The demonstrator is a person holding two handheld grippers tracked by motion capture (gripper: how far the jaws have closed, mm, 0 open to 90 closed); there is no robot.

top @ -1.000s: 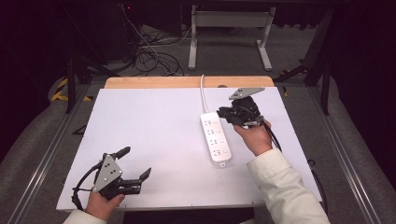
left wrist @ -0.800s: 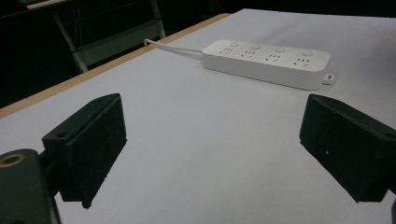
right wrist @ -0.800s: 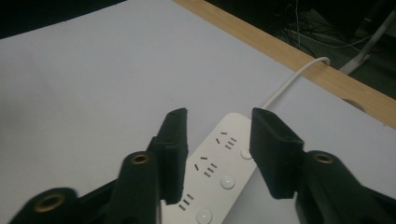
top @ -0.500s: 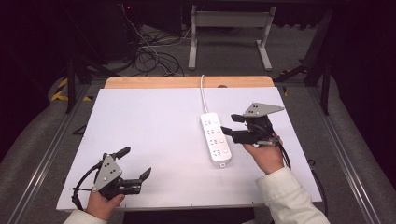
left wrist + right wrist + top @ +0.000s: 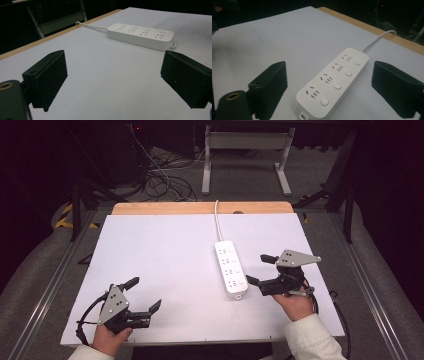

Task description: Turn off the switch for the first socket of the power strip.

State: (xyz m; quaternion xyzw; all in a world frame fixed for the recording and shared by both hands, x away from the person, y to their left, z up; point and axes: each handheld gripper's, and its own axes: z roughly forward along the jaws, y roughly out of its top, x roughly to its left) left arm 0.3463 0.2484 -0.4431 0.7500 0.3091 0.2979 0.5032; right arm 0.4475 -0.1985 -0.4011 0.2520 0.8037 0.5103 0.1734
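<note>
Right gripper (image 5: 254, 269) beside power strip (image 5: 231, 274) — jaws just opened wide, empty.
Strip flat mid-table (image 5: 165, 250); left gripper (image 5: 145, 295) gaping, idle. Could skid sideways if nudged — nothing pinning it.

1. The left gripper (image 5: 146, 295) is black, with two blocky black jaws, a grey three-cornered plate on top and a black cable looping from its rear.
2. The right gripper (image 5: 261, 269) has the same black build and grey plate, with a dark cable trailing behind.
3. Both forearms wear pale, cream-coloured sleeves.
4. A brass-coloured ring sits on each gripper's body.
</note>
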